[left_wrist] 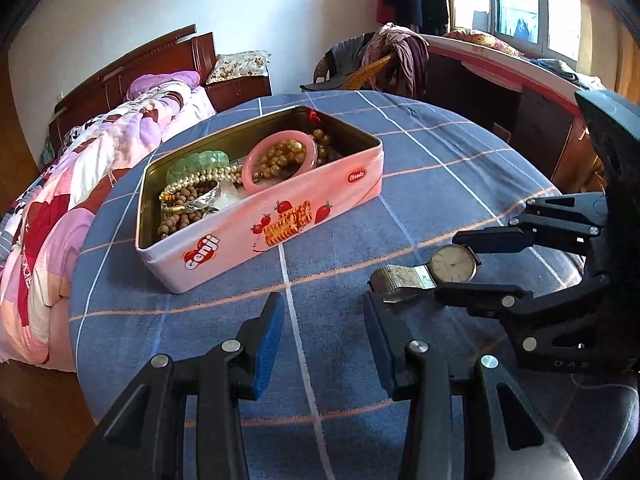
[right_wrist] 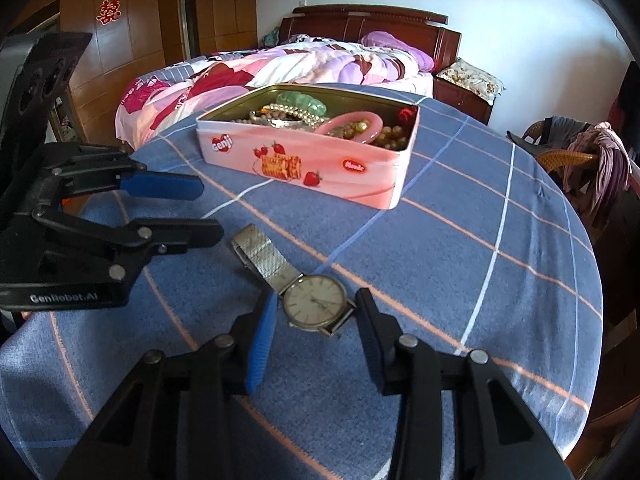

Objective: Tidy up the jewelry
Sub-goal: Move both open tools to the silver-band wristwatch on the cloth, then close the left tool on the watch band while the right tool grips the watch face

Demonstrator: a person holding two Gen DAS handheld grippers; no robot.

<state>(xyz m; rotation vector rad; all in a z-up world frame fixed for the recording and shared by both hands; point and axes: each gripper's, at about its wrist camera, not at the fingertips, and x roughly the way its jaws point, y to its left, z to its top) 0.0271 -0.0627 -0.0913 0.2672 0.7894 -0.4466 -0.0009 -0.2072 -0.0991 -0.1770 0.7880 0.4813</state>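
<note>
A silver wristwatch (right_wrist: 314,302) with a mesh band lies flat on the blue checked tablecloth; it also shows in the left wrist view (left_wrist: 440,269). My right gripper (right_wrist: 316,304) is open with its fingers on either side of the watch face, apart from it. It shows from the side in the left wrist view (left_wrist: 452,268). My left gripper (left_wrist: 324,312) is open and empty, just left of the watch band; it shows in the right wrist view (right_wrist: 208,210). An open pink tin (left_wrist: 280,216) holds bead bracelets, a pink bangle (left_wrist: 280,160) and a green bracelet (left_wrist: 196,162).
The round table (right_wrist: 480,240) has its edge close on the right and front. A bed (right_wrist: 280,64) with a pink quilt stands behind it. A chair with clothes (right_wrist: 580,152) stands at the right. A dark desk (left_wrist: 500,92) stands by the window.
</note>
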